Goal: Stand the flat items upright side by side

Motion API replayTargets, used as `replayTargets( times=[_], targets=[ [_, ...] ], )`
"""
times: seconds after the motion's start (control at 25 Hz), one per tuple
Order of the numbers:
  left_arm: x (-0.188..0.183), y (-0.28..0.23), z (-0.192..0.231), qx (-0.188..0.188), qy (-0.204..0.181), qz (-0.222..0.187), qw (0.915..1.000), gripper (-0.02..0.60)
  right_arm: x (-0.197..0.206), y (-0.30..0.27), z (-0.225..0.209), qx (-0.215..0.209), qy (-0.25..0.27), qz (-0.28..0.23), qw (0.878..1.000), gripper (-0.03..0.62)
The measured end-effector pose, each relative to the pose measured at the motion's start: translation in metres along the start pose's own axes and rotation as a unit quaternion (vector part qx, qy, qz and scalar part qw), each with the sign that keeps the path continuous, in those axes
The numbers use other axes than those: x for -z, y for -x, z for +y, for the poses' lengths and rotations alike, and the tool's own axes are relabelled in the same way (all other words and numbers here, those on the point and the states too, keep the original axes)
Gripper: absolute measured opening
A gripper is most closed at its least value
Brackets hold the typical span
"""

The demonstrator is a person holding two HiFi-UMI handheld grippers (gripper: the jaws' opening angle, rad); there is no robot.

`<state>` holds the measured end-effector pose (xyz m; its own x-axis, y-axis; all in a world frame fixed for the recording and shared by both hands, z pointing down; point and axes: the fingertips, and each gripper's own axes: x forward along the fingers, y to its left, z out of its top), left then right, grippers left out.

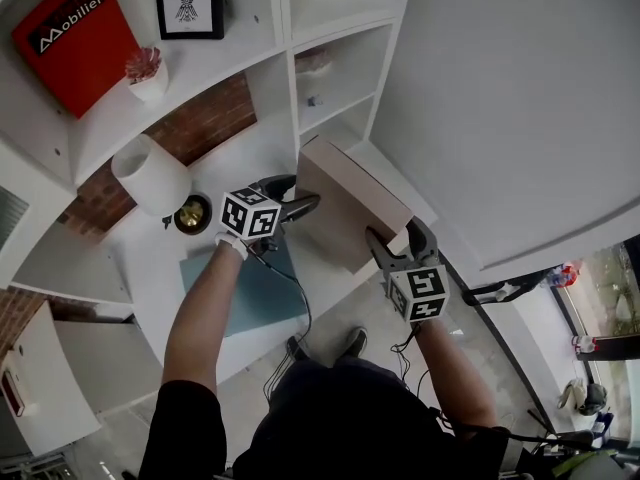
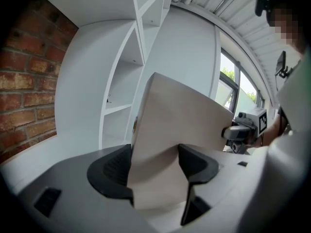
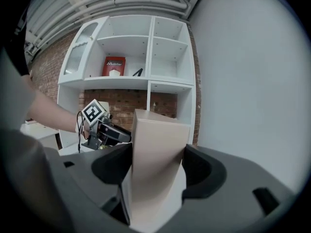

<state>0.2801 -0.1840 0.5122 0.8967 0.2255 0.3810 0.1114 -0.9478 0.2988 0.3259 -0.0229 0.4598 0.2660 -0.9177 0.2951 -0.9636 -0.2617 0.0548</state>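
White brick-backed shelves (image 1: 330, 38) rise behind the white tabletop (image 1: 135, 268). The fingers of the left gripper (image 1: 293, 193) and the right gripper (image 1: 398, 240) both pinch one flat beige book (image 1: 345, 203).

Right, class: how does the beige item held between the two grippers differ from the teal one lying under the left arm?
Colour: the beige item is pale tan; the teal item is blue-green.
Support: the beige item is lifted, clamped at opposite ends by the left gripper and right gripper; the teal item lies flat on the white surface, untouched.
Thickness: the beige item looks thicker than the teal item.
Both are plain rectangles.
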Motion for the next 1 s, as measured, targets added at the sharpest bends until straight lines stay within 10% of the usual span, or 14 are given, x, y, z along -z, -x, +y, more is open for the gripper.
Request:
replayTargets(
  times=[0.68, 1.0],
  targets=[
    [0.024, 0.029, 0.021, -0.076, 0.037, -0.033, 0.9959, 0.304, -0.008, -0.028, 0.029, 0.021, 0.044, 0.019, 0.999, 0.311],
    [0.038, 0.088, 0.018, -0.12, 0.14, -0.097, 0.978, 0.302, -0.02, -0.048, 0.04, 0.048, 0.049, 0.012, 0.998, 0.308]
  ],
)
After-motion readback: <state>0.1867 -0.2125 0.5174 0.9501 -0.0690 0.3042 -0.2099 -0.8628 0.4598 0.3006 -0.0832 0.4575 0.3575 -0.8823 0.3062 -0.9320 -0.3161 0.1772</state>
